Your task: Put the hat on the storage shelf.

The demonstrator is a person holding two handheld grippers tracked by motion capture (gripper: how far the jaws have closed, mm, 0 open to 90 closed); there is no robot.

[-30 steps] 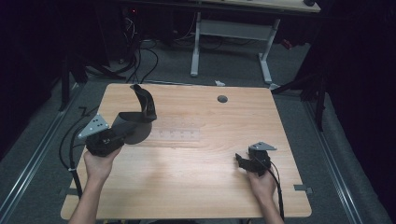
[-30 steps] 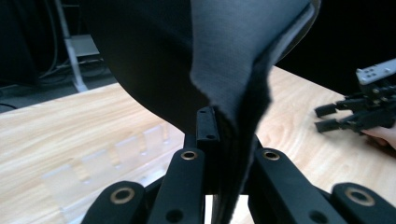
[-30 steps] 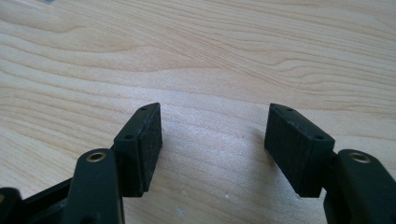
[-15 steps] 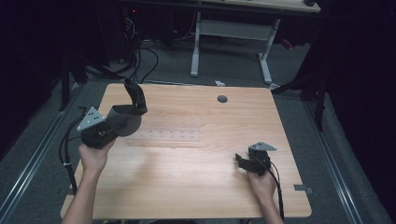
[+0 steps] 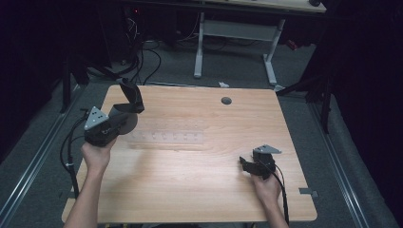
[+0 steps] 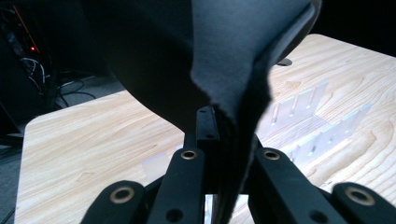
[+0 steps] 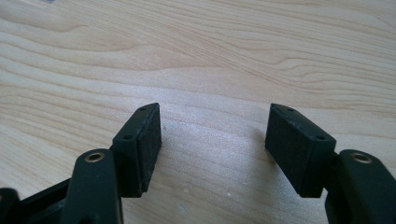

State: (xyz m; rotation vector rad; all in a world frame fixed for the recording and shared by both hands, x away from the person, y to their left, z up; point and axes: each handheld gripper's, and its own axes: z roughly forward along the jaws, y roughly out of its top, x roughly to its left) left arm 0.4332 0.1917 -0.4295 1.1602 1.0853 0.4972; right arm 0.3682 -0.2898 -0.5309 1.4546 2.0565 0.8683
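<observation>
At the left of the high view, the left hand [image 5: 97,154] holds the left gripper [image 5: 121,118] above the left part of the wooden table [image 5: 204,190], near its far left corner. The jaws of this gripper are closed tightly on a black piece of fabric [image 5: 127,107]. It looks like a dark cap or a similar soft item, but I cannot tell exactly what it is. One part of the fabric rises from the gripper and bends toward the far edge of the table; another, rounder part hangs just beside the gripper body. In the left gripper view, the fabric [image 6: 219,60] comes up from between the two black jaws, which stand pressed together on its folded edge, and it spreads wide over the upper part of the picture.

To the right of the fabric, in the middle of the table, a clear plastic rack with small upright dividers [image 5: 166,138] lies flat on the wood. In the left gripper view the same rack [image 6: 317,121] shows behind the fabric, apart from it.

Further right, near the far edge, there is a round dark cable hole [image 5: 226,100] in the table.

At the right, the right hand [image 5: 266,187] holds the right gripper [image 5: 244,165] low over the table, well apart from the fabric. In the right gripper view its jaws stand wide open, with bare wood between the pads [image 7: 148,140].
</observation>
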